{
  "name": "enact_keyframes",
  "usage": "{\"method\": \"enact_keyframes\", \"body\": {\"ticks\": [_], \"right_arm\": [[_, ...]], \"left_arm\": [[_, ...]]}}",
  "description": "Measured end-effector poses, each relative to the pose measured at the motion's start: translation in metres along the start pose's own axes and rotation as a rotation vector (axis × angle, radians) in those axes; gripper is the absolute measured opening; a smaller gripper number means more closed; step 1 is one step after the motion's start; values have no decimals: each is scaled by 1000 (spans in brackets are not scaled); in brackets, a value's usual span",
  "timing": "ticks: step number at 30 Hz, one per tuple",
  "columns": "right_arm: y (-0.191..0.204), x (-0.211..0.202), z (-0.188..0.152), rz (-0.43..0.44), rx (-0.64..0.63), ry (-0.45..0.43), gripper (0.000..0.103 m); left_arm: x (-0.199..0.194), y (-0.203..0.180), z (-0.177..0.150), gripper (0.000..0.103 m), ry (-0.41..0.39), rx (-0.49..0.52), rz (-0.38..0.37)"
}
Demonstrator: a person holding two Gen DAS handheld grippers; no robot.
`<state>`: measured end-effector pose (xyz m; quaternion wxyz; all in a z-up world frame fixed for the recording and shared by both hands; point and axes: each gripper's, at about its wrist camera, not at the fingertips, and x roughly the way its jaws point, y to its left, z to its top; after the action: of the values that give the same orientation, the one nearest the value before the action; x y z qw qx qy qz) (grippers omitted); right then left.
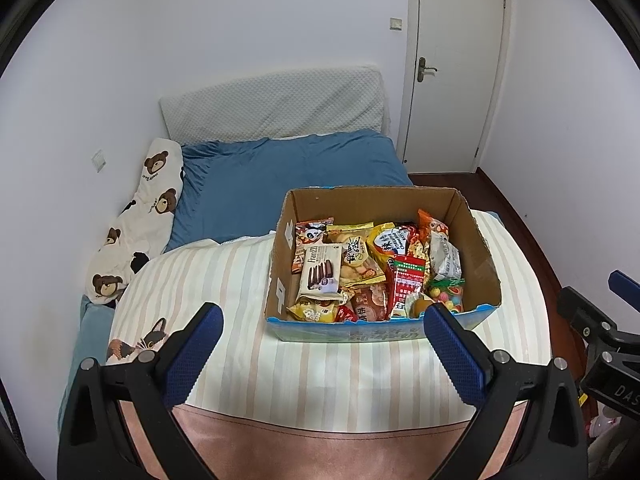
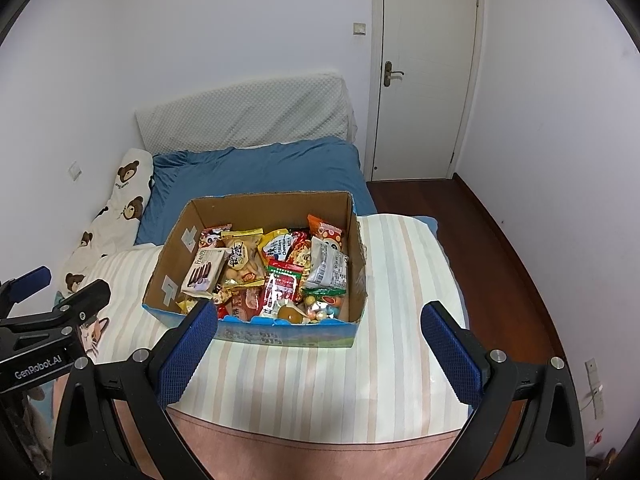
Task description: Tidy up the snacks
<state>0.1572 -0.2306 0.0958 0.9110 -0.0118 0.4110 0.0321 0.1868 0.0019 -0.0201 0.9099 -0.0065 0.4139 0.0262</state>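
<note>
- While I hold both above the striped cream blanket (image 1: 224,280), left gripper (image 1: 322,318) and right gripper (image 2: 319,316) gape, grasping nothing.
- Open brown cardboard box (image 2: 256,210) of mixed snack packets (image 1: 372,264) sits on that blanket, just ahead.

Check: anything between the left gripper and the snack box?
Nothing. In the left wrist view only bare striped blanket separates the open left gripper from the cardboard box of snacks. The right wrist view agrees.

Left claw (image 1: 322,320), right claw (image 2: 320,318): both agape.
</note>
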Motion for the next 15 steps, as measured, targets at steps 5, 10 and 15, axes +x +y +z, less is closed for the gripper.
{"method": "enact_keyframes", "body": {"ticks": [5, 10, 15], "right_arm": [[0, 1, 1, 1, -3, 0, 103], [0, 0, 1, 1, -1, -2, 103], [0, 1, 2, 3, -3, 2, 103]], "left_arm": [[0, 0, -1, 103, 4, -2, -3], [0, -1, -1, 103, 4, -3, -1], [0, -1, -2, 103, 4, -1, -4]]}}
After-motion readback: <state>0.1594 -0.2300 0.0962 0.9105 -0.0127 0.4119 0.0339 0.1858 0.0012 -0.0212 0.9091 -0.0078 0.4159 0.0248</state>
